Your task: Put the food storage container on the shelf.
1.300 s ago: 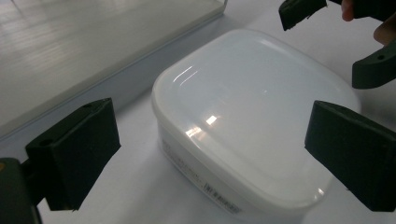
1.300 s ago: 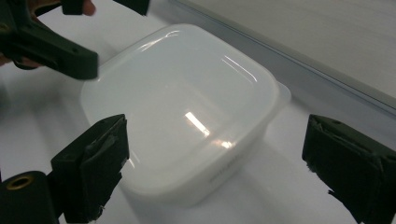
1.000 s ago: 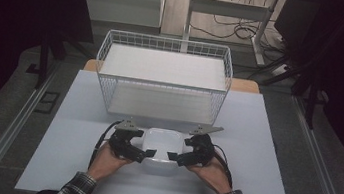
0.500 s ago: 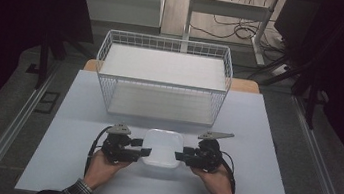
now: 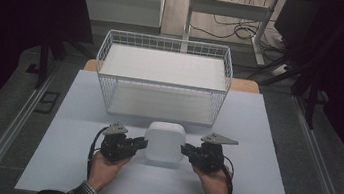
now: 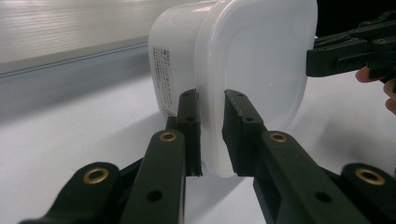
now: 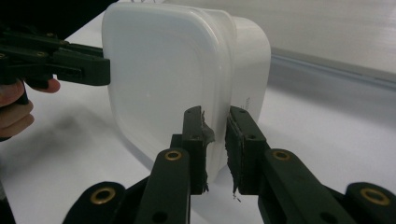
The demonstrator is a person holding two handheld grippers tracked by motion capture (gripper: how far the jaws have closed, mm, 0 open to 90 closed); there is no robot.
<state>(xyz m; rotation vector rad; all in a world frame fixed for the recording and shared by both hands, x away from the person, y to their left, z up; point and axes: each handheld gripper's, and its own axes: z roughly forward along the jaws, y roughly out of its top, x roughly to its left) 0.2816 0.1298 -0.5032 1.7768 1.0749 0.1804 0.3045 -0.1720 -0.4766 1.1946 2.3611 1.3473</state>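
The white plastic box [image 5: 165, 142] is gripped at its rim from both sides, the left gripper [image 5: 139, 143] and right gripper [image 5: 187, 151] having just closed on it. It sits near the table's [image 5: 258, 189] front edge; the wire basket [image 5: 162, 78] beyond probably awaits it.

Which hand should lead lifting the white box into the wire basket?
Neither clearly. The left gripper and right gripper each clamp an opposite rim of the white lidded plastic container, level with each other before the white wire basket. Lift with both.
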